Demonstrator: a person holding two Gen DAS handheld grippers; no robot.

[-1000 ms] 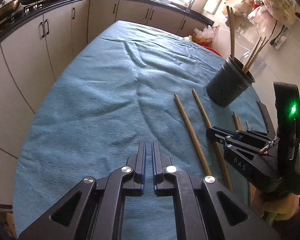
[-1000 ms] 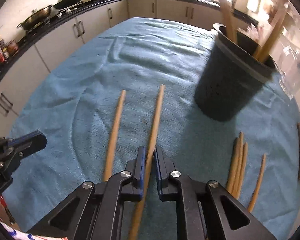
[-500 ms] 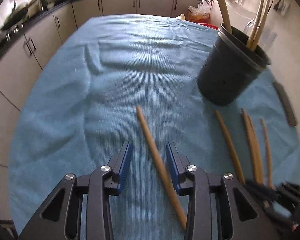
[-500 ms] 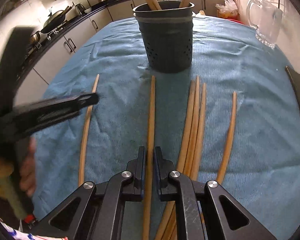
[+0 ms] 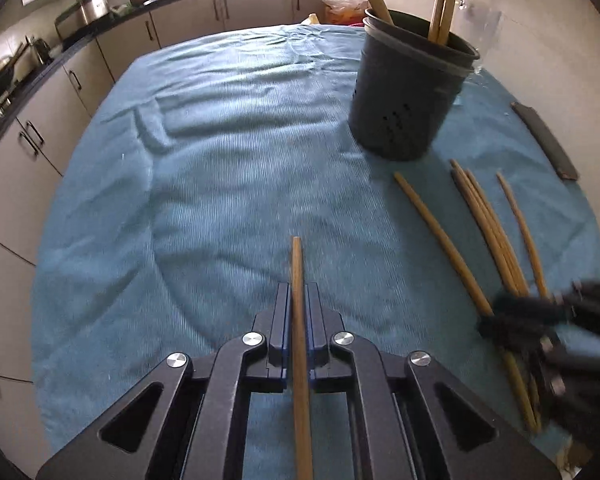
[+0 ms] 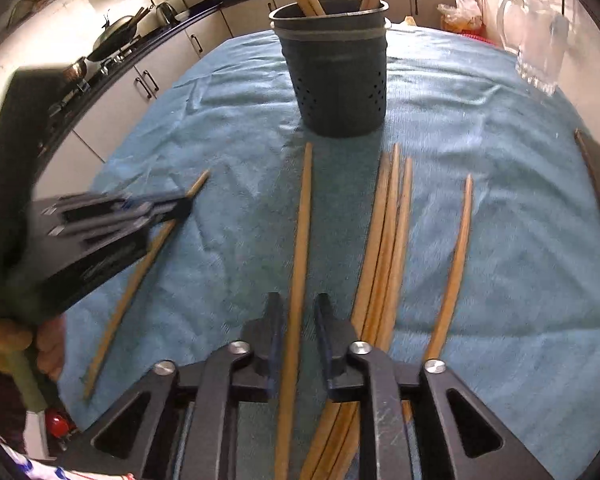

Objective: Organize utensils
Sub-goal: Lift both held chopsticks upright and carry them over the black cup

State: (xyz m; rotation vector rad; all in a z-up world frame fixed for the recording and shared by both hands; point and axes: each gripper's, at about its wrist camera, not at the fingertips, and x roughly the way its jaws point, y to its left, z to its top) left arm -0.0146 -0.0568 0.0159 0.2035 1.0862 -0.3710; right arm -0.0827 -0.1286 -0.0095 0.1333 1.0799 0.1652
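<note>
On the table: ribbed blue cloth (image 5: 220, 184)
Left gripper (image 5: 298, 300): clamped on a round wooden stick (image 5: 297, 264)
Right gripper (image 6: 298, 312): narrowly parted around another stick (image 6: 302, 232)
Holder (image 6: 340, 72): dark perforated cup, beyond the sticks

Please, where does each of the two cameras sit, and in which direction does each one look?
Left wrist: sits on the left hand-held gripper, looks along its fingers over the blue cloth toward the black holder; it is shut on a chopstick.
Right wrist: sits on the right hand-held gripper, faces the holder straight on; its open fingers straddle a second chopstick; the person's hand shows at the left.
Both share the holder, the cloth, the loose chopsticks and the other gripper.
</note>
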